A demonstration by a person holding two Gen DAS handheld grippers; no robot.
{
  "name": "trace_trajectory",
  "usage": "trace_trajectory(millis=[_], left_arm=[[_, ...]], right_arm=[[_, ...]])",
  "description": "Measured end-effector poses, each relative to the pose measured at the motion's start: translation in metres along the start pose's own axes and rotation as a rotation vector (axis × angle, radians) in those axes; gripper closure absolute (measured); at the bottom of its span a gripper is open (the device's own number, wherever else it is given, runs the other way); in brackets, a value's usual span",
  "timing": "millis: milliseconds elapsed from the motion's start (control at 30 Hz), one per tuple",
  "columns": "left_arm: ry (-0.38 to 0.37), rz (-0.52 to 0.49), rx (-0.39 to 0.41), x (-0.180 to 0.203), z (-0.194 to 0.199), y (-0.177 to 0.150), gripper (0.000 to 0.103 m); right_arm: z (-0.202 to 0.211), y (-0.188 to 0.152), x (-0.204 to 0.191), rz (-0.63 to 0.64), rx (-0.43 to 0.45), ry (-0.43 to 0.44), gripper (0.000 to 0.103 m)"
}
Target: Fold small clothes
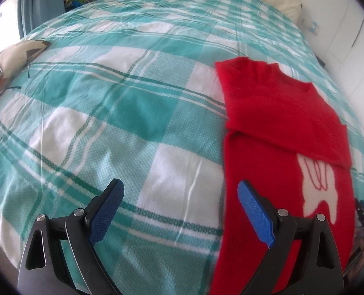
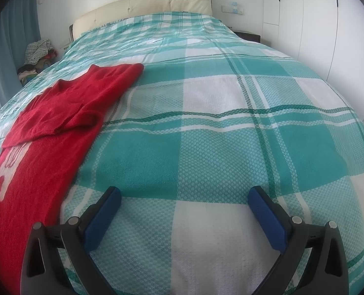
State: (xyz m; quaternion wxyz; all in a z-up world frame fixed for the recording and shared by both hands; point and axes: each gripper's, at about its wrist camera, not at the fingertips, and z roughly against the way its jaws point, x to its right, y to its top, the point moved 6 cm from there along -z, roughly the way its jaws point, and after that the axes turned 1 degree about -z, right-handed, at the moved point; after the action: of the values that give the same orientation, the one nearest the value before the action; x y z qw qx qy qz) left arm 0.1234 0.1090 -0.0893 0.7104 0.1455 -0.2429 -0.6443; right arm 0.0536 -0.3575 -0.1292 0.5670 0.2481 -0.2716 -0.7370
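Red sweater (image 1: 280,113) lies between both spread grippers

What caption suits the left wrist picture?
Open left hand-held gripper hovering beside a partly folded red sweater on a checked bedspread.

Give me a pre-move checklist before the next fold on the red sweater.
1. Left gripper open and empty: ok.
2. Right gripper open and empty: ok.
3. Red sweater lying on the checked bedspread, sleeves already folded across the chest: ok.
4. Sweater hem within reach of both grippers: cannot tell, the hem lies below both views.
5. Sweater between the two grippers: ok, it shows right of the left gripper and left of the right one.
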Motion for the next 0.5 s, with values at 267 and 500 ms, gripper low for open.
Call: trace_trajectory(millis=[267, 500], left_arm=[[-0.007, 0.063, 0.144, -0.003, 0.021, -0.008, 0.007], [-0.002, 0.093, 0.153, -0.018, 0.022, -0.022, 0.007]], right_arm=[[0.000, 0.000, 0.001, 0.002, -0.003, -0.001, 0.001], [0.000, 0.000, 0.000, 0.003, -0.002, -0.002, 0.001]])
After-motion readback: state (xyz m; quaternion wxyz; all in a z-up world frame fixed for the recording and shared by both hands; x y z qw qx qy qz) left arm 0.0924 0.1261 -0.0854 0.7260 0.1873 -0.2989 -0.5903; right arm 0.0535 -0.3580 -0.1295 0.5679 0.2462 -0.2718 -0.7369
